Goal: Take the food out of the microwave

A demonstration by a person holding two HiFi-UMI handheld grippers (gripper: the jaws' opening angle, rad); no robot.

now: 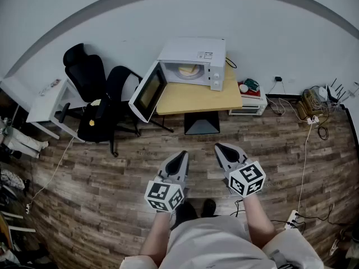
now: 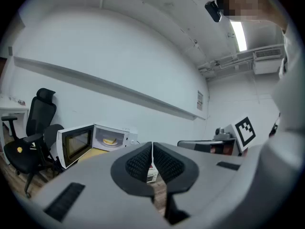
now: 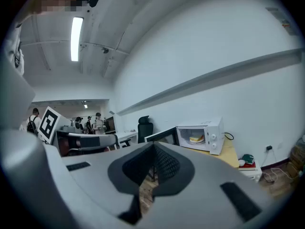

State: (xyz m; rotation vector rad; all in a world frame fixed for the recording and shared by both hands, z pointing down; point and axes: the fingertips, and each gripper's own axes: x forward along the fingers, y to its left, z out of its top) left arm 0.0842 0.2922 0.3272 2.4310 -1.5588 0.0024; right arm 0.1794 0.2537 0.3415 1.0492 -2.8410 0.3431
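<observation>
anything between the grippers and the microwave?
Head view: bare wood floor from left gripper and right gripper to the table's black base, then tabletop up to the microwave.

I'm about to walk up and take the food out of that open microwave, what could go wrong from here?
The open door juts past the table edge; the left gripper could bump it.
It and the right gripper are both shut, so they might just shove the food.
The white cable on the floor could catch a foot.

Two black office chairs [image 1: 85, 69] left of the wooden table [image 1: 196, 98], white desk [image 1: 47, 102] beyond
</observation>
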